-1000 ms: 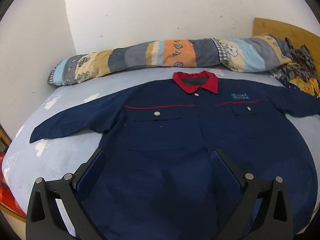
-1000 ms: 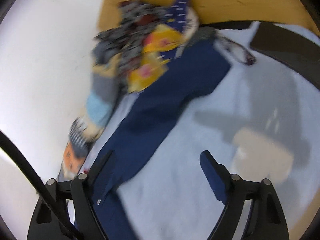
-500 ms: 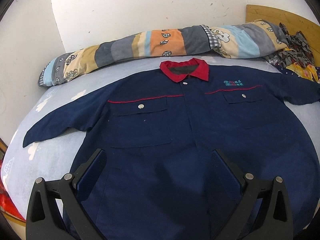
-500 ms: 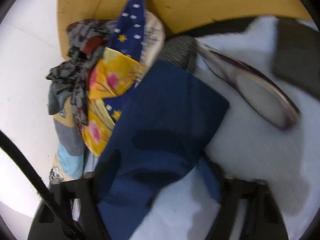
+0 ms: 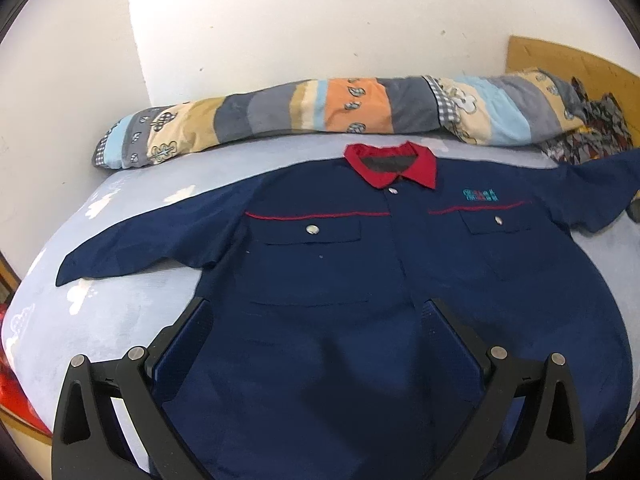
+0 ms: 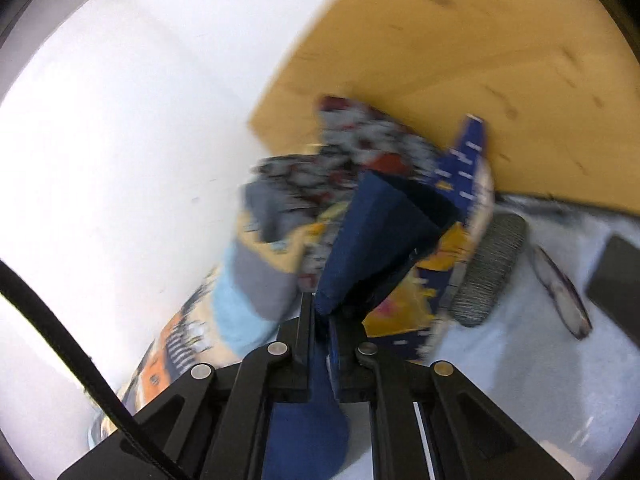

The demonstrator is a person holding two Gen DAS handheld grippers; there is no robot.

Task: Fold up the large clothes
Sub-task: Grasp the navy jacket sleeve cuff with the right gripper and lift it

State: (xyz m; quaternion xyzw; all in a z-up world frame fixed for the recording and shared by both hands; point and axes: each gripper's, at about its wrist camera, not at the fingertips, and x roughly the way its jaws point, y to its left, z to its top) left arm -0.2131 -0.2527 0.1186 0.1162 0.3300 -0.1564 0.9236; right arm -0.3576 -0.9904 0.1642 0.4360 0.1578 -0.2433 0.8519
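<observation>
Item: navy shirt [image 5: 320, 280], flat and face up, centre frame on the bed [image 5: 120, 312]. My right tool [image 6: 320, 320] clamps 1 sleeve cuff [image 6: 372, 240]; my left tool [image 5: 316, 320] hangs spread, empty. Folds done: 0. All folds remain.

bright, even | right view motion-blurred | fisheye edges (dark corners)

We're looking at a bed [image 5: 132, 312] with a pale blue cloud-print sheet, pushed against plain white walls [image 5: 320, 20]. A rolled patchwork quilt [image 5: 320, 108] lies along the 12 o'clock edge, and there's a wooden headboard [image 5: 568, 60] at 2 o'clock.
</observation>
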